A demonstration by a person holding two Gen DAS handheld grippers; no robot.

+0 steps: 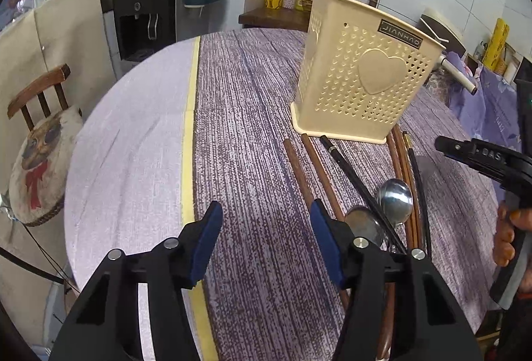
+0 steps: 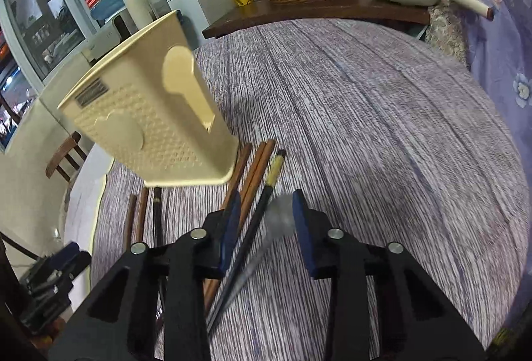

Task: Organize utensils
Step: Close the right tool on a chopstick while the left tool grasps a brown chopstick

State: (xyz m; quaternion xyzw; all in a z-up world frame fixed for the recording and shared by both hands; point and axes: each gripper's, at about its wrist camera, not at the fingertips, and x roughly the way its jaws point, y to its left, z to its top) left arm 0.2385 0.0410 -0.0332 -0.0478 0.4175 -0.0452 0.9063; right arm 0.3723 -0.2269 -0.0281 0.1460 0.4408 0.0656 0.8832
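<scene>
Left gripper [image 1: 266, 241] half-open and empty; right gripper [image 2: 266, 221] narrowed, nothing gripped.
Brown wooden and black chopsticks [image 1: 319, 174] and steel spoons [image 1: 395, 201] lie lengthwise before the cream perforated plastic holder [image 1: 362, 75] mid-table [image 1: 139, 134], rightward of the left gripper and under the right, the nearer.

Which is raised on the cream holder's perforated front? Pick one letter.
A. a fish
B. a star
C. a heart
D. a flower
C: the left wrist view shows a solid heart standing out from the perforated front of the holder, under its dark label.
</scene>
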